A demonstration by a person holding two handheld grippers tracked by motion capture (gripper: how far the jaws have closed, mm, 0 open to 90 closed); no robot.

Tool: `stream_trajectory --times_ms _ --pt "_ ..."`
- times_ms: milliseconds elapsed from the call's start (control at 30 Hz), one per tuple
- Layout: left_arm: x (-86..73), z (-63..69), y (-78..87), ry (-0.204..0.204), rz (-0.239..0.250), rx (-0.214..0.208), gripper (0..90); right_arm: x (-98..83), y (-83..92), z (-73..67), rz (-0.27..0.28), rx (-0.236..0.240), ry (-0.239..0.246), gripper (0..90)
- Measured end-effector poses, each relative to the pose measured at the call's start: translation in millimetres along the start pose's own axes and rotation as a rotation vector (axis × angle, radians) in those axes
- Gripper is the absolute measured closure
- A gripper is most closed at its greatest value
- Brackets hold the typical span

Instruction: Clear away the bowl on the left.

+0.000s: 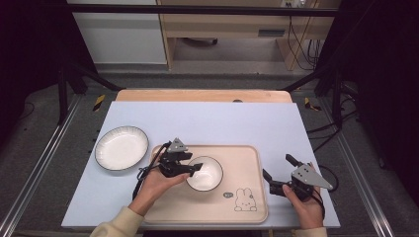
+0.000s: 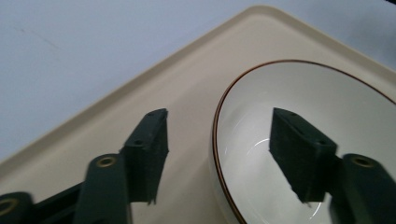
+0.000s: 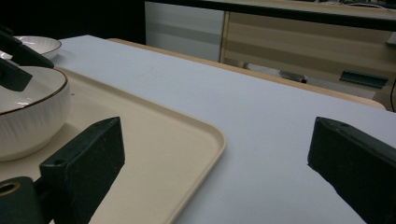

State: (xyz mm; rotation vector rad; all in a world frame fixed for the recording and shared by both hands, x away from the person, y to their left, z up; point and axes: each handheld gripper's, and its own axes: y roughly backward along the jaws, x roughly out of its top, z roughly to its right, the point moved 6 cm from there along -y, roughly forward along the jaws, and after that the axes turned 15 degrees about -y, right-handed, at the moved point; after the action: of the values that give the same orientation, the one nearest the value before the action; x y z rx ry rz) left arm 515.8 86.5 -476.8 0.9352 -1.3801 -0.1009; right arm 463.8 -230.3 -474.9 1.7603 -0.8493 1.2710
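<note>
2 grippers in frame. Left gripper [image 1: 196, 168] jaws apart, straddling bowl [image 1: 205, 174] rim on tray [image 1: 247, 210], not pressing. Right gripper [image 1: 277, 174] wide open, empty, just right of tray.

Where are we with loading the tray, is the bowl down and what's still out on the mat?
Done: the bowl sits on the tray. In hand: the left gripper straddles the bowl's rim, one jaw inside and one outside, with gaps on both sides, so it looks released. The right gripper is open beside the tray's edge, holding nothing. Left: the plate lies on the mat, off the tray, probably next.
</note>
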Motion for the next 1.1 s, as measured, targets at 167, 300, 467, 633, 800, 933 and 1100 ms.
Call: stream_trajectory --times_ms 167,300,467,633,800,933,1100 --pt "5.4 2.3 1.9 -0.031 0.039 -0.025 15.7 0.1 1.0 0.6 0.003 -0.001 -0.002 3.8" --pt "8.7 6.1 1.4 -0.056 0.066 -0.037 10.1 0.2 0.8 0.8 0.004 -0.001 -0.002 3.7" --pt "10.0 7.0 2.0 -0.067 0.067 -0.035 9.0 0.3 1.5 0.9 0.005 -0.001 -0.005 3.6" --pt "13.1 8.3 7.4 -0.073 0.084 -0.04 8.1 0.8 1.7 1.1 0.01 0.0 -0.003 3.6" --pt "17.1 11.6 16.7 -0.085 0.103 -0.055 8.0 0.4 1.1 0.1 0.005 0.001 0.001 3.6" --pt "19.8 13.3 20.9 -0.095 0.118 -0.054 7.2 0.1 0.2 0.1 0.002 0.0 0.002 3.6" --pt "21.5 15.5 24.4 -0.104 0.128 -0.049 7.2 0.1 0.6 0.2 0.002 -0.001 0.002 3.6"
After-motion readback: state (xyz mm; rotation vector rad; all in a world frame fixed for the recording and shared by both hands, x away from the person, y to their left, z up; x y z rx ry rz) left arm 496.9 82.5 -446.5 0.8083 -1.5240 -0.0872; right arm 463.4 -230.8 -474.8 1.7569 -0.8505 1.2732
